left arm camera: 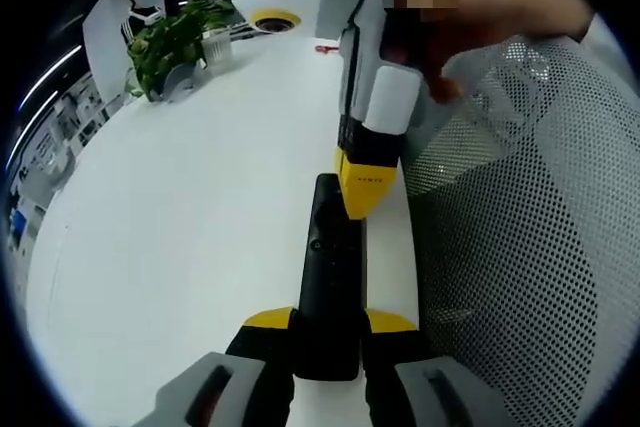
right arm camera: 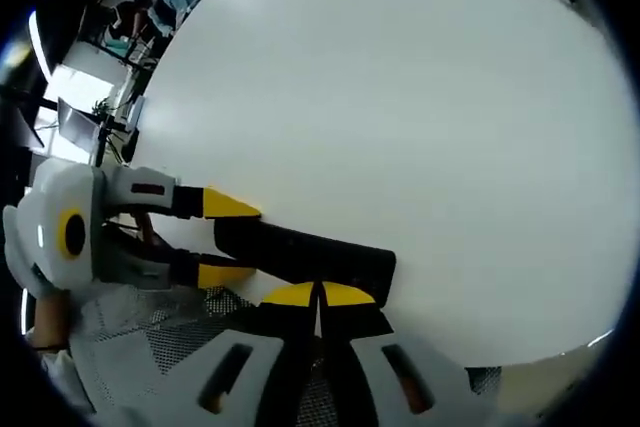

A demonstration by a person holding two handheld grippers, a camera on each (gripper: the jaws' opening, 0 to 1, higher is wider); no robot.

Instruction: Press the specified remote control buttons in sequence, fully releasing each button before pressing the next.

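Note:
A long black remote control (left arm camera: 326, 267) lies lengthwise over the white table (left arm camera: 190, 237), near its right edge. My left gripper (left arm camera: 328, 322) is shut on the remote's near end, one yellow fingertip on each side. My right gripper (left arm camera: 365, 185) comes down from above, shut, its yellow tips together against the remote's far right edge. In the right gripper view the remote (right arm camera: 300, 250) lies crosswise just beyond my shut right gripper (right arm camera: 320, 295), and the left gripper (right arm camera: 228, 239) clamps its left end. Whether a button is being pressed is hidden.
A potted green plant (left arm camera: 178, 42) and a clear cup (left arm camera: 217, 47) stand at the table's far left, with a small red object (left arm camera: 322, 48) near them. A white mesh chair (left arm camera: 530, 247) stands close to the table's right edge. A person's hand (left arm camera: 480, 17) holds the right gripper.

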